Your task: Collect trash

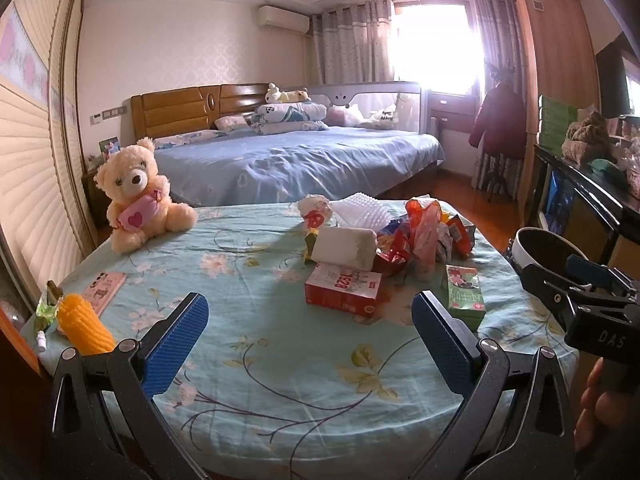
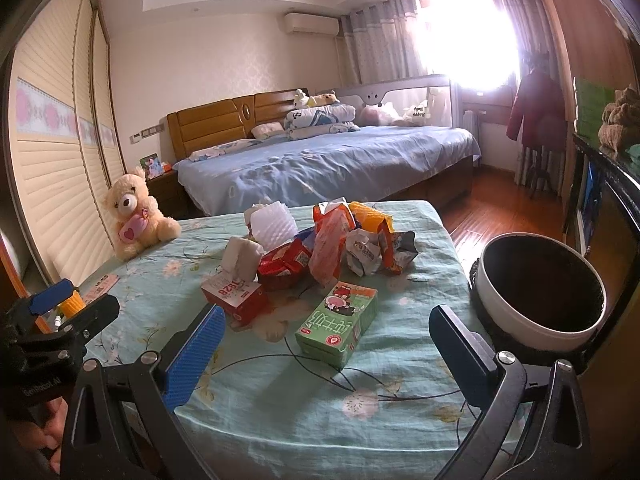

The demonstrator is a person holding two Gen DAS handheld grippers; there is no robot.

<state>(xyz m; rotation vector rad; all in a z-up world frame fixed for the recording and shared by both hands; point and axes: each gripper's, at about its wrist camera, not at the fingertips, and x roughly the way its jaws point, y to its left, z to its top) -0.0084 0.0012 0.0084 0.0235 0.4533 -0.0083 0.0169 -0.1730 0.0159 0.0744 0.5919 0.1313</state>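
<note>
A heap of trash lies mid-table: a red carton (image 1: pixel 343 290) (image 2: pixel 235 297), a green carton (image 1: pixel 464 296) (image 2: pixel 339 325), a white tissue pack (image 1: pixel 346 247) (image 2: pixel 239 258), white foam netting (image 1: pixel 362 210) (image 2: pixel 273 222) and crumpled snack wrappers (image 1: pixel 426 232) (image 2: pixel 362 246). A white bin with a dark inside (image 2: pixel 540 286) (image 1: pixel 538 250) stands off the table's right edge. My left gripper (image 1: pixel 310 334) is open, low over the near cloth, short of the red carton. My right gripper (image 2: pixel 326 354) is open, with the green carton just ahead between its fingers' line.
A teddy bear (image 1: pixel 138 194) (image 2: pixel 134 216) sits at the table's far left. A yellow corn toy (image 1: pixel 84 324), a pink card (image 1: pixel 105 286) and a small wrapper (image 1: pixel 47 306) lie at the near left. A bed (image 1: pixel 292 160) stands behind, a dark cabinet (image 1: pixel 580 200) at the right.
</note>
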